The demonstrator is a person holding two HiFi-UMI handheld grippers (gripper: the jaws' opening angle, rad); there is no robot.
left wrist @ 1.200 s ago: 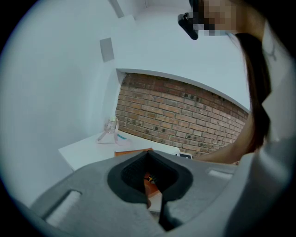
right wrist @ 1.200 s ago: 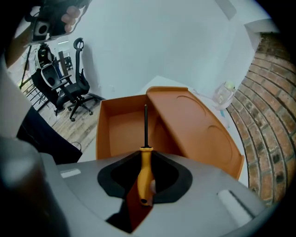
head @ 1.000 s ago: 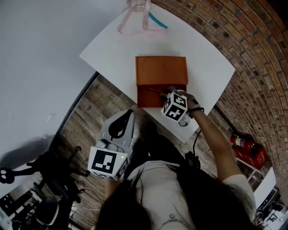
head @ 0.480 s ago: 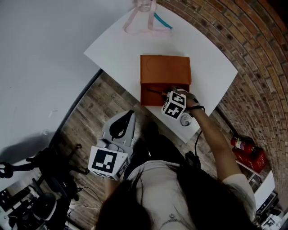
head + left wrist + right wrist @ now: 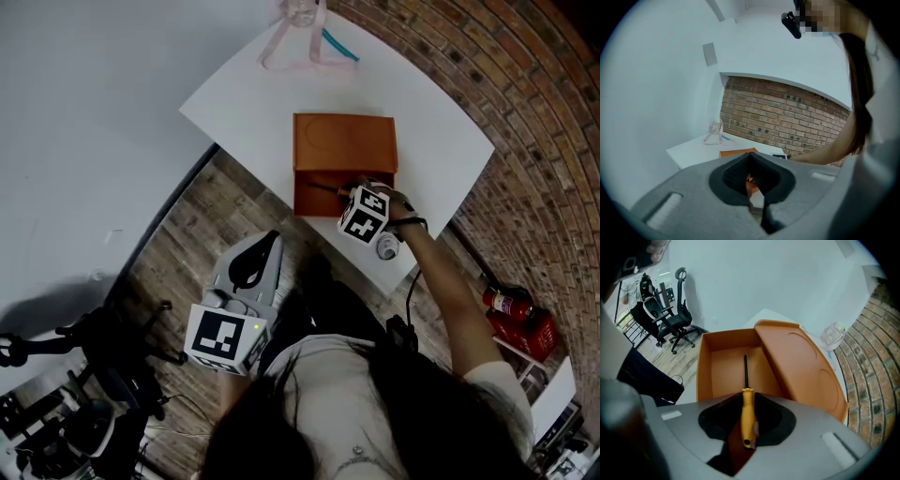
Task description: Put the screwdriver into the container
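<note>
At far left, the left gripper (image 5: 265, 240) is held low over the wood floor, well apart from the white table (image 5: 244, 103). From the head view its claw is not readable; the left gripper view (image 5: 752, 187) shows it clenched on nothing, with only a sliver of the orange container glimpsed past the pads.

At centre, the orange container (image 5: 344, 141) is seen lying open on the table, its lid (image 5: 345, 142) folded back flat and its tray (image 5: 314, 199) at the table's near edge. A clear, pink-strapped item (image 5: 295, 37) is left at the far end of the table.

Just right of the tray, the right gripper (image 5: 351, 190) is held at the tray's rim. From the head view only a thin dark shaft is shown over the tray. The right gripper view (image 5: 746, 404) supplies the rest: the screwdriver (image 5: 747, 413) is clamped by its yellow handle between the jaws, with its shaft pointed into the tray (image 5: 717, 369) beside the lid (image 5: 801, 366). Whether the tip is touching the tray's bottom cannot be told.
</note>
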